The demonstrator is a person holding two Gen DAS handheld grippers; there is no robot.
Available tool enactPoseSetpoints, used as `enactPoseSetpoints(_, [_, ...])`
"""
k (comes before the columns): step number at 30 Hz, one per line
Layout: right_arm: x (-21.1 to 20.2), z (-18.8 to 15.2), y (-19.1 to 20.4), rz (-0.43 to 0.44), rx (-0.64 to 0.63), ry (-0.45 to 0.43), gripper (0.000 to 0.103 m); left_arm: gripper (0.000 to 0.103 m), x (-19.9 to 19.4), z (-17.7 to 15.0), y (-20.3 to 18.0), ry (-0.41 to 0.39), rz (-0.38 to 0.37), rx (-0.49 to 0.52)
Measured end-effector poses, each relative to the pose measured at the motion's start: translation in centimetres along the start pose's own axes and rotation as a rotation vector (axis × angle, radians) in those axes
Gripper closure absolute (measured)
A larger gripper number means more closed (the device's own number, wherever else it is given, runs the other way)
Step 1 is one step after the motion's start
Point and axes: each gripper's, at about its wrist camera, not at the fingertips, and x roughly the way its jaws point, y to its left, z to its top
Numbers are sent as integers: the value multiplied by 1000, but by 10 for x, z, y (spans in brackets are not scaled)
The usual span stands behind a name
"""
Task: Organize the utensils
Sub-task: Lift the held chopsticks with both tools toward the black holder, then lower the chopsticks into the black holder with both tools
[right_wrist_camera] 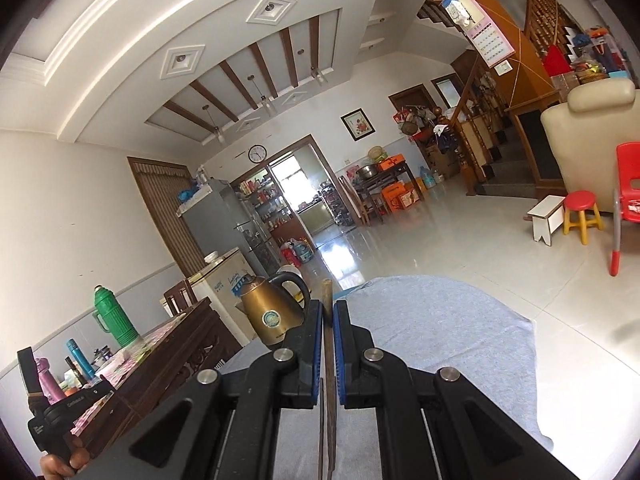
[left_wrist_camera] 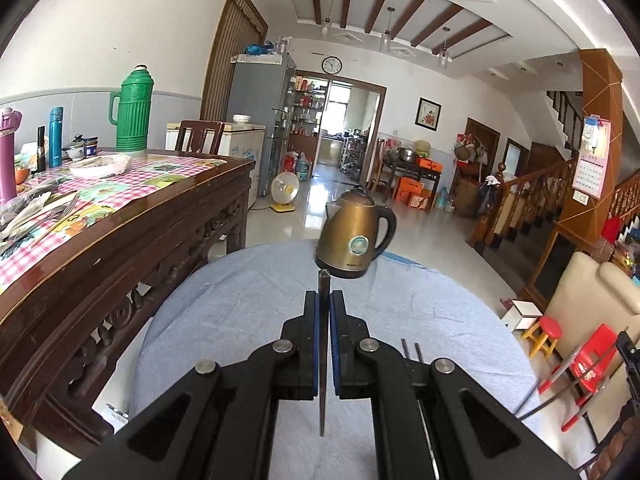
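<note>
Both hand-held grippers clamped on a chopstick each, carried above the towel-covered worktop.

Left hand-held gripper (left_wrist_camera: 325, 300) is narrow, pads tight on a dark chopstick (left_wrist_camera: 323, 360) running lengthwise between the jaws, tip poking out toward the kettle (left_wrist_camera: 354, 236). Right hand-held gripper (right_wrist_camera: 328, 308) is likewise narrow on its own chopstick (right_wrist_camera: 329, 344). Two more stick ends (left_wrist_camera: 412, 350) lie on the towel (left_wrist_camera: 240, 300) just right of the left jaws; other utensils (left_wrist_camera: 40, 212) sit on the wooden worktop (left_wrist_camera: 120, 240) at left. Judged step: transport to the collection spot. Advice: keep the grip firm, hold both sticks parallel, clear the kettle, lower before releasing so neither rolls.
</note>
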Motion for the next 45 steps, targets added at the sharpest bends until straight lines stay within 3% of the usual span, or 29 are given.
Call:
enactPoseSetpoints(11, [-46, 5, 14, 55, -25, -43, 96, 98, -73, -4, -12, -48, -12, 11])
enactPoseSetpoints(26, [-81, -1, 54, 154, -42, -66, 96, 98, -152, 0, -50, -141, -122, 34])
enactPoseSetpoints(32, [-77, -14, 71, 157, -82, -77, 96, 98, -151, -9, -77, -154, -166, 76])
enactPoseSetpoints(45, [-47, -34, 90, 124, -128, -96, 96, 98, -114, -30, -101, -102, -137, 97])
